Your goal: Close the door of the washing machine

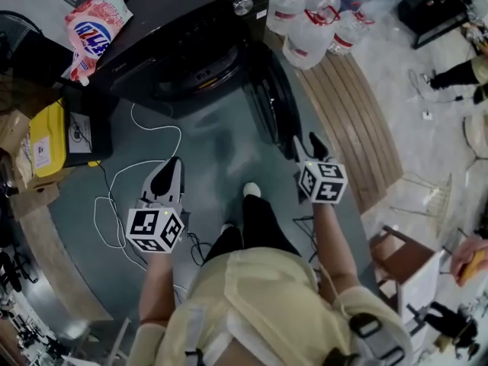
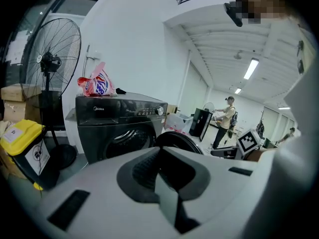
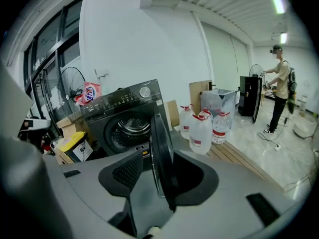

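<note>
Step in hand: approach; the door (image 3: 160, 148) hangs wide open, swung out from the washing machine (image 1: 191, 44) toward the person, so nothing is closed yet.
Right tongs (image 1: 309, 145): apart, holding nothing; the right gripper view sees the door edge-on in line with the gap. Whether the rim is already between the tongs or just beyond them, I cannot say.
Left tongs (image 1: 168, 175): apart and empty, low over the floor, well short of the machine.
Next move: likely press the door's outer face and swing it round to the drum opening until it latches.
Writing: "Midea" (image 2: 94, 109) on the front panel; the bag (image 1: 95, 30) on top carries red and blue lettering too small to read.
</note>
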`<state>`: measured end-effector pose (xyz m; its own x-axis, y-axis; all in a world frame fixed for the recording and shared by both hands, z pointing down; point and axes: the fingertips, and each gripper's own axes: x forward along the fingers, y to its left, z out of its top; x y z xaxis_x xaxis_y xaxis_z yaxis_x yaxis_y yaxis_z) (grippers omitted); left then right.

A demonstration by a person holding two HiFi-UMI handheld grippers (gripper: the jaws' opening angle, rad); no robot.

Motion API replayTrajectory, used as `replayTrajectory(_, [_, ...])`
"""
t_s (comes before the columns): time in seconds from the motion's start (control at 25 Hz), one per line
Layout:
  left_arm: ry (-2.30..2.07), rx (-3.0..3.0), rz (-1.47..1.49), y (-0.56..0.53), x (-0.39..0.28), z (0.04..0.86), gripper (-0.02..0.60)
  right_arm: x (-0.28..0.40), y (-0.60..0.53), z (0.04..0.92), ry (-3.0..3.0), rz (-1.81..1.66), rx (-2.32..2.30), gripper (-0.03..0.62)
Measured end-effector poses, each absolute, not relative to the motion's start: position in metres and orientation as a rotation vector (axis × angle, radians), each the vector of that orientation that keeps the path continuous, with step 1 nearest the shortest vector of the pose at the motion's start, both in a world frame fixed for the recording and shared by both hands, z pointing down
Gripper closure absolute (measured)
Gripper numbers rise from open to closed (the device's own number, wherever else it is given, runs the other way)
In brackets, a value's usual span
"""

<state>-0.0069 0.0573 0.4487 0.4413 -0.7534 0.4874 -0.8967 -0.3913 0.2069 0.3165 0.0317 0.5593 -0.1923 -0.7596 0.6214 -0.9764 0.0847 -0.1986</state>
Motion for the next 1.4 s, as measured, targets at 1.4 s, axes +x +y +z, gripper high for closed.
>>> replayTrajectory(1.4, [-1.502, 2.146, 0.486, 0.044, -0.01, 0.471, 0.567, 0.303, -0.019, 0.621, -1.986, 0.885, 1.474, 0.459])
